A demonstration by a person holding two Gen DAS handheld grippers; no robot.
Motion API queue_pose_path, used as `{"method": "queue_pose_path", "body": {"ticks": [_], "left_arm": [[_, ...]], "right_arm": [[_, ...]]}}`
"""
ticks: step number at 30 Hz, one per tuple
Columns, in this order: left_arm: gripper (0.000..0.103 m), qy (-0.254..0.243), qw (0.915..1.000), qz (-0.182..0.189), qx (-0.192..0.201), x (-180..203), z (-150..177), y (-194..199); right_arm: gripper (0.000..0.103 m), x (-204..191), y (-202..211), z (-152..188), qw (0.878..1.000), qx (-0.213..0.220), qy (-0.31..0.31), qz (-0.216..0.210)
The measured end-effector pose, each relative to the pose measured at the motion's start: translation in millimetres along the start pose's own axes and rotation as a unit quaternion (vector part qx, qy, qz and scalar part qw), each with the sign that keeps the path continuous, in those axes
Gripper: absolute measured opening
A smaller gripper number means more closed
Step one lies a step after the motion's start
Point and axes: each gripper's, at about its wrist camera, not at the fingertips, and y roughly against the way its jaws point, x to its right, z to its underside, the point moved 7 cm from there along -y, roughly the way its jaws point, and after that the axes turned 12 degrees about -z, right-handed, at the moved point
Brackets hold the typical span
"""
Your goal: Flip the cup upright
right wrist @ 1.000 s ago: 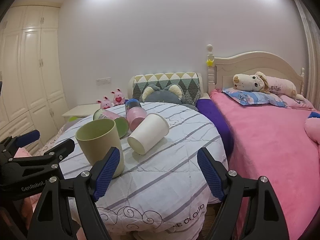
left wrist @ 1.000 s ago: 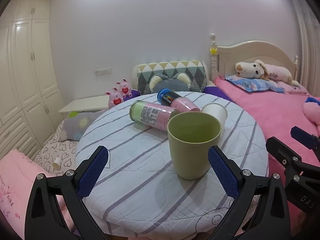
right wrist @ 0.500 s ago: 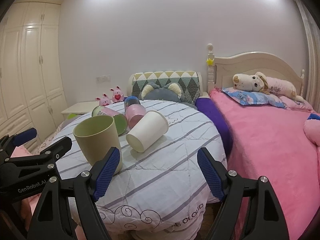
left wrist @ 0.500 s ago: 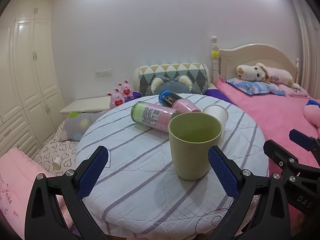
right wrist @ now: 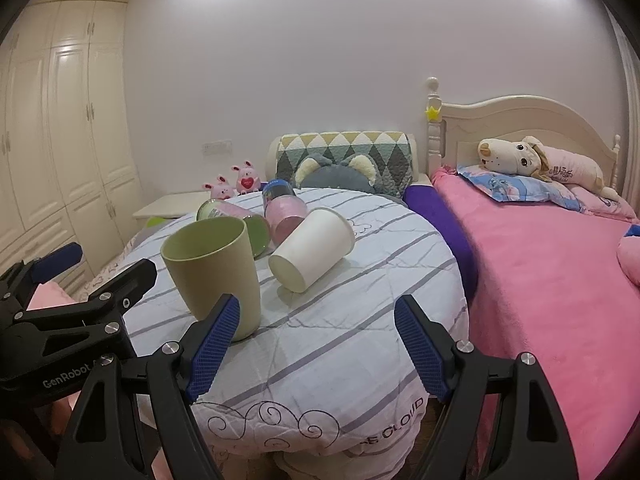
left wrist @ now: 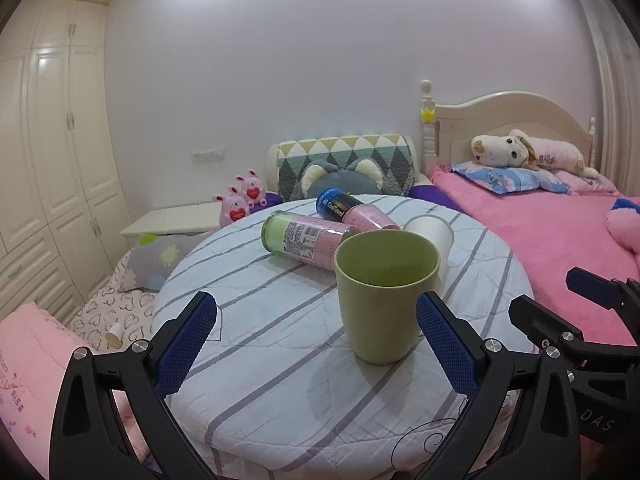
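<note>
A green cup (left wrist: 384,296) stood upright, mouth up, on the round tabletop (left wrist: 280,360), which was covered with a pale striped cloth. Behind it a white paper cup (right wrist: 312,248) lay on its side, its mouth turned toward the far side of the tabletop and its base toward the near edge. Two pink cans lay beside these: a green-ended can (left wrist: 308,240) on its side just behind the green cup, and a blue-capped can (left wrist: 352,210) lying farther back. The left claw (left wrist: 316,344) was spread wide and held nothing; the green cup showed in the gap near its right finger, apart from both pads. The right claw (right wrist: 316,344) was likewise wide apart and empty, its left pad overlapping the lower edge of the green cup in the right wrist view, though whether it touched could not be told. To the right of the tabletop stood a bed with a pink blanket (right wrist: 560,280), and a plush dog (right wrist: 516,156) rested at its headboard.
</note>
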Motion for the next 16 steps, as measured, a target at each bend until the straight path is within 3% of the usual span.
{"method": "queue_pose_path", "body": {"ticks": [16], "left_arm": [[0.101,0.01,0.9999,-0.012,0.005,-3.4,0.6,3.9]], "right_arm": [[0.082,-0.3,-1.1,3.3,1.0,-0.014,0.003,0.003]]}}
